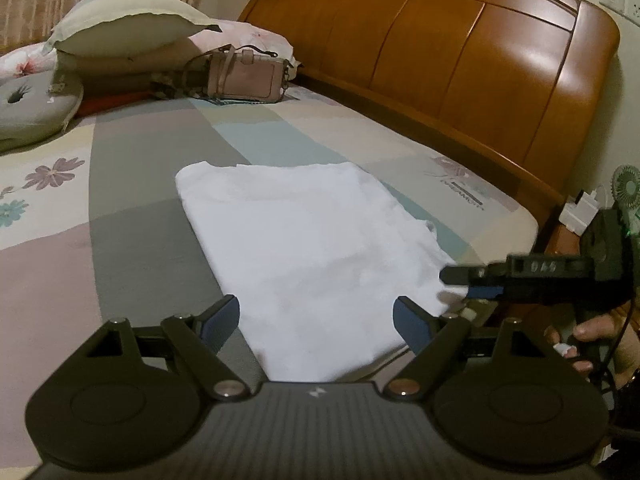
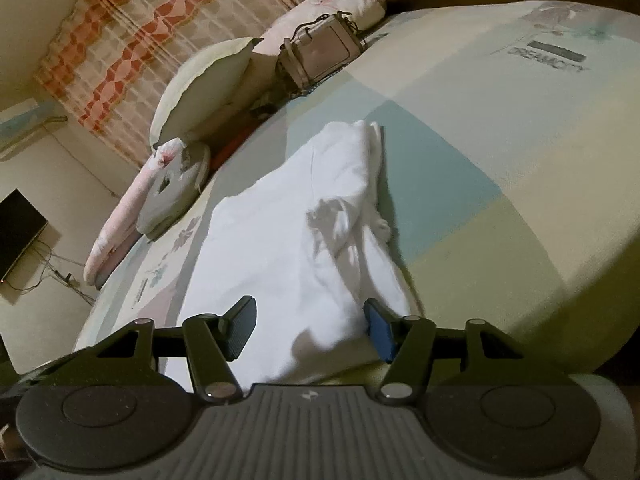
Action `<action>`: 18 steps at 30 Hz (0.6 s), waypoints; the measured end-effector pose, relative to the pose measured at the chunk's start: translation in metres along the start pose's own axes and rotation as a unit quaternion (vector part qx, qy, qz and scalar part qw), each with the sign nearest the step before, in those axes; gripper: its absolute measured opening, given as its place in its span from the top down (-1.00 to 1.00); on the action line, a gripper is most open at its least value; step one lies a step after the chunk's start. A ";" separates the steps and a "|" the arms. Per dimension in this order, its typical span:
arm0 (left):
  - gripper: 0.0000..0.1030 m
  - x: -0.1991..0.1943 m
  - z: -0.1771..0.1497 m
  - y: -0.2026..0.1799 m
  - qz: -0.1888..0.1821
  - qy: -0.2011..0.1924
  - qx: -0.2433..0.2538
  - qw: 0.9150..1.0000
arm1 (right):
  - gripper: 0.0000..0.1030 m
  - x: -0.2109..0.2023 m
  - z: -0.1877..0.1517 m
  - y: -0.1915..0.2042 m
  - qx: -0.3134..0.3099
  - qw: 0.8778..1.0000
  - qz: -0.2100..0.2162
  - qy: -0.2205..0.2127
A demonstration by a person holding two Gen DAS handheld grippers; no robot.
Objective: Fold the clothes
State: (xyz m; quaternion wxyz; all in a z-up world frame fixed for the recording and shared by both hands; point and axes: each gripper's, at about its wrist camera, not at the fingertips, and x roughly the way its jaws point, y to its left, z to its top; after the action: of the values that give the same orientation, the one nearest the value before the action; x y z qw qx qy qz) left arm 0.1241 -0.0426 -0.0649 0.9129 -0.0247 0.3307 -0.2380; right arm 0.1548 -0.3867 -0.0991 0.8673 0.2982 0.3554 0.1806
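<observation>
Folded white cotton garment [image 1: 304, 256] lies on the pastel patchwork bedsheet [image 1: 132, 184], directly ahead of both tools. Left gripper [image 1: 316, 320] spread wide, empty; right gripper [image 2: 310, 328] half-open (fabric between its jaws, grip unclear).

Both views are dim and warm-toned, lit by indoor light from above. Glare streaks run down the polished wooden headboard [image 1: 460, 52], and the white garment [image 1: 304, 248] is so bright its folds nearly wash out. In the right wrist view soft shadows fall across the garment [image 2: 320, 240] and along its edge onto the bed [image 2: 500, 160]. Fisheye distortion bends the bed's edges and darkens every corner. The right tool [image 1: 456, 280] is smeared with motion blur in the left wrist view; the far curtain [image 2: 152, 40] looks soft.
</observation>
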 end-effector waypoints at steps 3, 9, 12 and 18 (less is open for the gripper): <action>-0.64 0.003 0.000 0.000 0.000 0.004 -0.006 1.000 | 0.08 -0.007 -0.007 -0.016 0.051 0.998 0.020 -0.011; -0.64 0.006 0.004 -0.007 -0.017 0.003 -0.006 1.000 | 0.66 0.001 -0.004 -0.025 0.084 0.996 0.011 -0.021; -0.64 0.004 0.004 -0.011 -0.014 0.002 0.000 1.000 | 0.74 -0.009 -0.003 -0.019 0.082 0.996 0.006 -0.036; -0.64 0.012 0.000 -0.009 -0.022 0.016 -0.003 1.000 | 0.76 -0.018 -0.016 -0.023 0.078 0.996 -0.026 -0.030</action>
State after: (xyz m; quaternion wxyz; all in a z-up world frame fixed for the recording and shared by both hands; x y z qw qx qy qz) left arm 0.1282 -0.0559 -0.0702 0.9022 -0.0309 0.3449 -0.2573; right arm 0.1331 -0.4071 -0.1141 0.8562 0.3608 0.3492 0.1212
